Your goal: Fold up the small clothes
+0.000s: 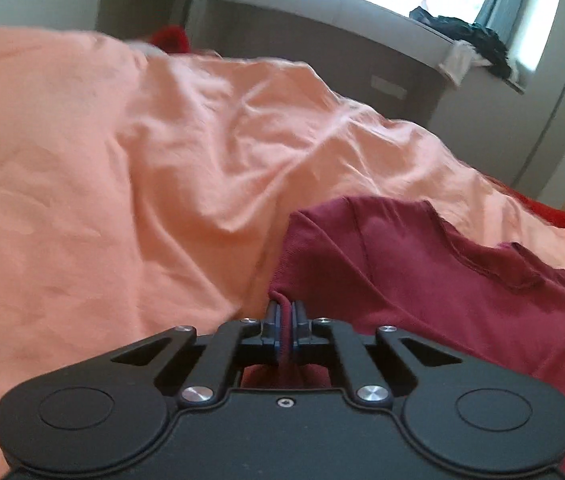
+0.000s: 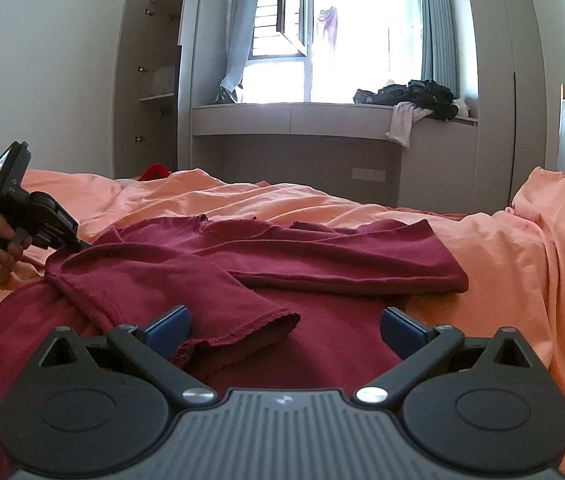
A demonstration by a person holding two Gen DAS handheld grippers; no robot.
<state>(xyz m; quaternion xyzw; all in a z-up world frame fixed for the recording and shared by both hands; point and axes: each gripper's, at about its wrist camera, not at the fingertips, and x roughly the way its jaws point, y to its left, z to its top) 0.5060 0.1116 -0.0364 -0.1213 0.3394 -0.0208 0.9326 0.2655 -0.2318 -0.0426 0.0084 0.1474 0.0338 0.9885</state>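
The maroon shirt (image 2: 266, 256) lies crosswise on the bed's orange cover (image 2: 522, 280), one sleeve folded toward the near edge. The left gripper (image 1: 285, 312), angled downward, pinches its left edge; the right gripper (image 2: 284, 326) hovers nearly level, fingers spread.

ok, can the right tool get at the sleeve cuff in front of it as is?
Probably yes. The right tool is open, and the maroon shirt's sleeve cuff lies flat on the bed between its fingers with nothing over it. The left tool is clamped on the shirt's far edge, well clear.

Rumpled orange duvet (image 2: 362, 208) humps behind the maroon shirt (image 2: 282, 264) — open bedding rightward.
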